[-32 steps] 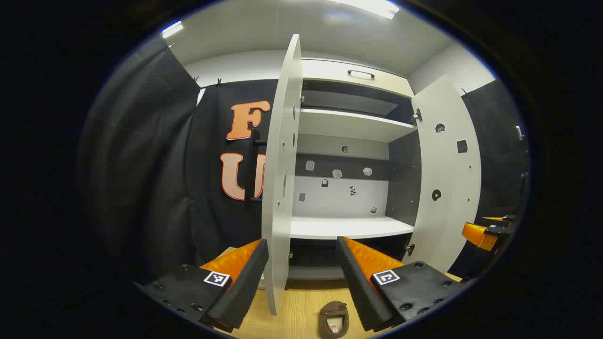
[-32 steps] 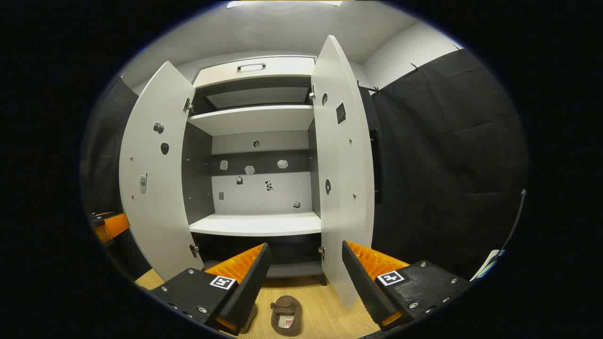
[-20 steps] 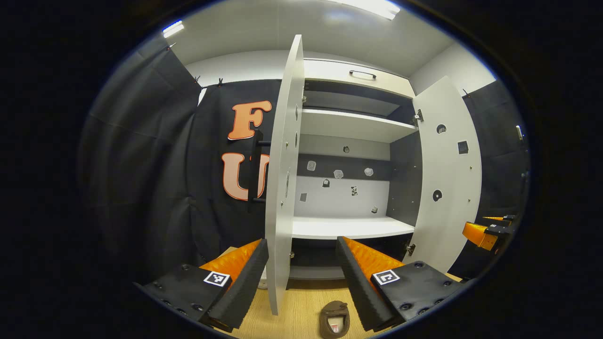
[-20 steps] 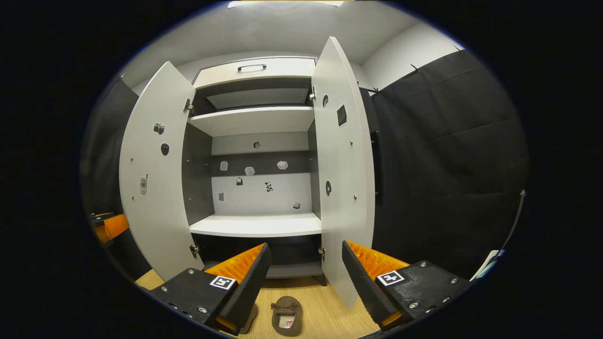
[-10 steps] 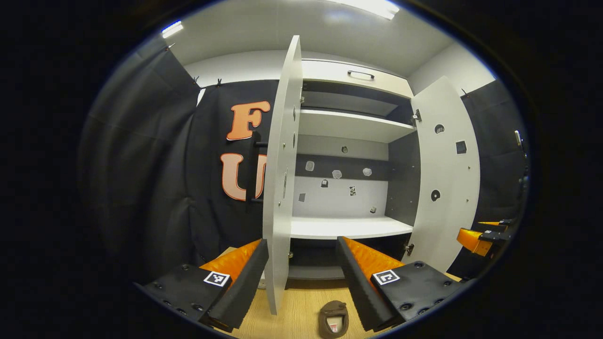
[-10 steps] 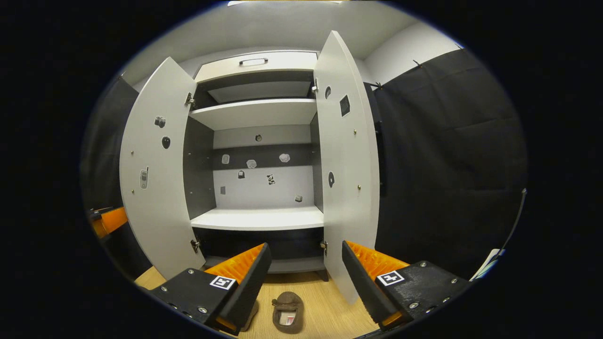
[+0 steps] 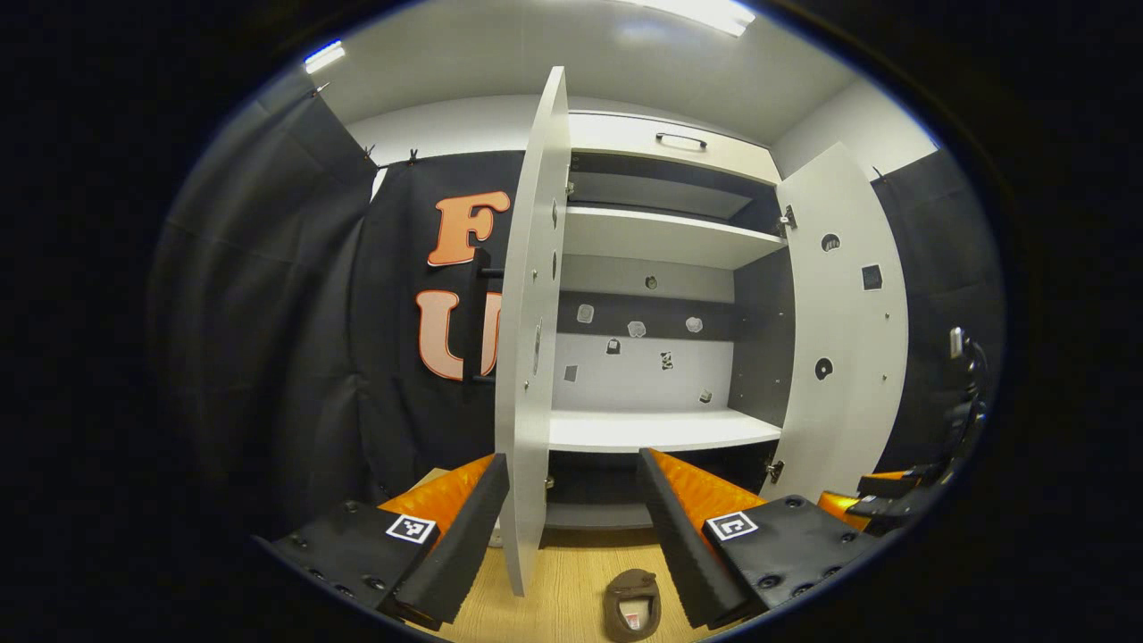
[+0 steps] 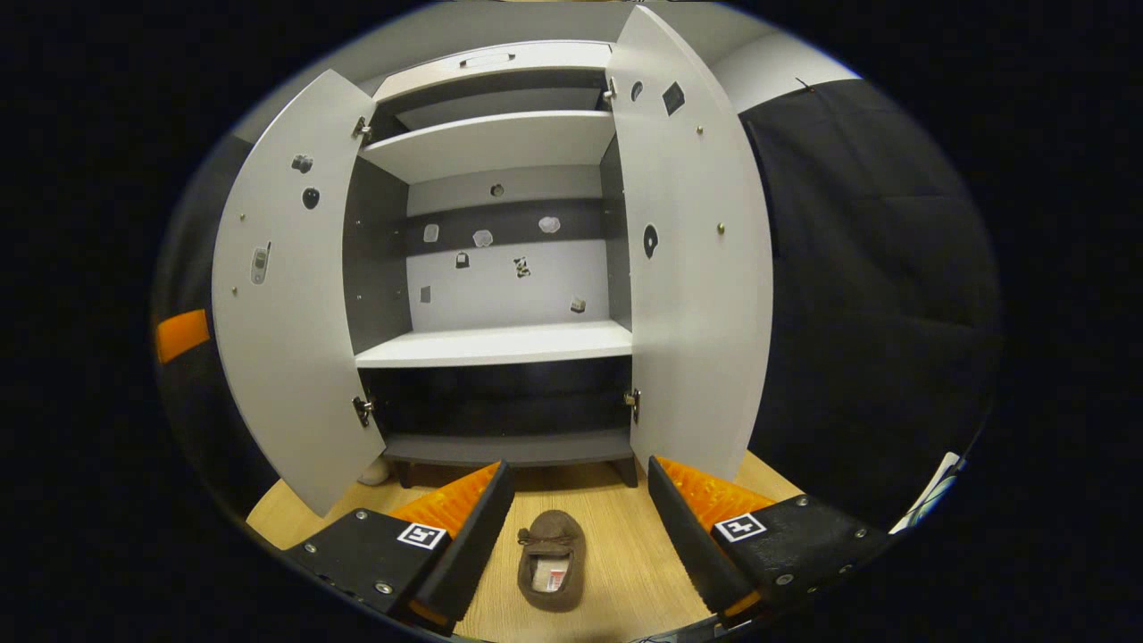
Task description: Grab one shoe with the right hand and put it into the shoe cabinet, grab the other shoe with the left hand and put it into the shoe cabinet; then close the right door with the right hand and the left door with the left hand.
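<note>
Right claw (image 8: 576,527) dipped toward brown shoe (image 8: 552,560), both claws apart, no legible writing.

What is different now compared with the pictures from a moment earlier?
The right claw has tipped downward toward the brown shoe, which now shows fully between its open fingers. It holds nothing. The left claw stayed open in place; both doors of the shoe cabinet stayed open.

We cannot make out the small stickers (image 8: 487,237) on the cabinet's far back panel, and the left door (image 8: 286,295) hides most of a pale object (image 8: 373,471) near its foot.
</note>
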`<state>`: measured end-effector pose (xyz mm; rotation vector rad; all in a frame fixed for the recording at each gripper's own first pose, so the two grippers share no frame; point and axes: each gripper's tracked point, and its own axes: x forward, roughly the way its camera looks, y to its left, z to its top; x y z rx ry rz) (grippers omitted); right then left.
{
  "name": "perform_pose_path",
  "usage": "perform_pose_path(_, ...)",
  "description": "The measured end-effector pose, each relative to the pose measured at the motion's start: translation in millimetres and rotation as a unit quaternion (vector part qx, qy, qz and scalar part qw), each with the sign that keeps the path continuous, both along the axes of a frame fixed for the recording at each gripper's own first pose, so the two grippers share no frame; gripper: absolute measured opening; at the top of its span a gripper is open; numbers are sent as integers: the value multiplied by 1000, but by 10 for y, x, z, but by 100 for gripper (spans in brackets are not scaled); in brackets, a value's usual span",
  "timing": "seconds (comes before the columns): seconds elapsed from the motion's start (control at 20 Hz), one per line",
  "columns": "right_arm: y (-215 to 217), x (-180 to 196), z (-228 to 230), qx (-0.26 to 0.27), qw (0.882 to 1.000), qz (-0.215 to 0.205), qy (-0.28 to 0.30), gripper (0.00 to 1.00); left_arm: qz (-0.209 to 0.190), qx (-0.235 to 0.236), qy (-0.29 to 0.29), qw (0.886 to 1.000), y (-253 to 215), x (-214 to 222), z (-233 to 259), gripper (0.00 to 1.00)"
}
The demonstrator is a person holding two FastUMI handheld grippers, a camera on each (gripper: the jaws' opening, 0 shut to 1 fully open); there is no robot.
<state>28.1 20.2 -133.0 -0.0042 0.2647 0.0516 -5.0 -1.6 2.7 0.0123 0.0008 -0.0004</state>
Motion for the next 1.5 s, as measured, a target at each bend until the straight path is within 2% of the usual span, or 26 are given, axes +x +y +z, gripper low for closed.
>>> perform_pose_path(0.25, 126, 189, -832, -4, 997, 12, 75, 93, 12, 3, 4, 1000, 78, -2, -17, 94)
perform_pose_path(0.4, 92, 242, -1401, -18, 992, 10, 123, 87, 23, 6, 7, 1000, 156, -8, -53, 94)
perform_pose_path(0.6, 30, 248, -2100, -13, 982, -3, 189, 71, 36, 9, 15, 999, 259, -28, -115, 94)
perform_pose_path(0.8, -44, 290, -2539, -48, 972, -2, 232, 59, 51, 16, 26, 998, 402, -59, -193, 95)
perform_pose_path(0.9, -23, 322, -2716, -45, 967, -3, 250, 47, 59, 13, 33, 998, 455, -71, -236, 94)
perform_pose_path(1.1, -29, 395, -2827, -32, 964, -23, 261, 24, 70, 15, 38, 997, 534, -112, -277, 94)
perform_pose_path(1.15, -40, 405, -2810, -34, 965, -27, 259, 13, 71, 16, 38, 997, 545, -112, -273, 94)
perform_pose_path(1.25, -65, 459, -2723, -29, 967, -31, 251, 5, 69, 14, 39, 997, 545, -120, -276, 94)
perform_pose_path(1.5, -46, 621, -1950, -7, 977, -23, 211, 4, 57, 18, 31, 998, 475, -92, -238, 95)
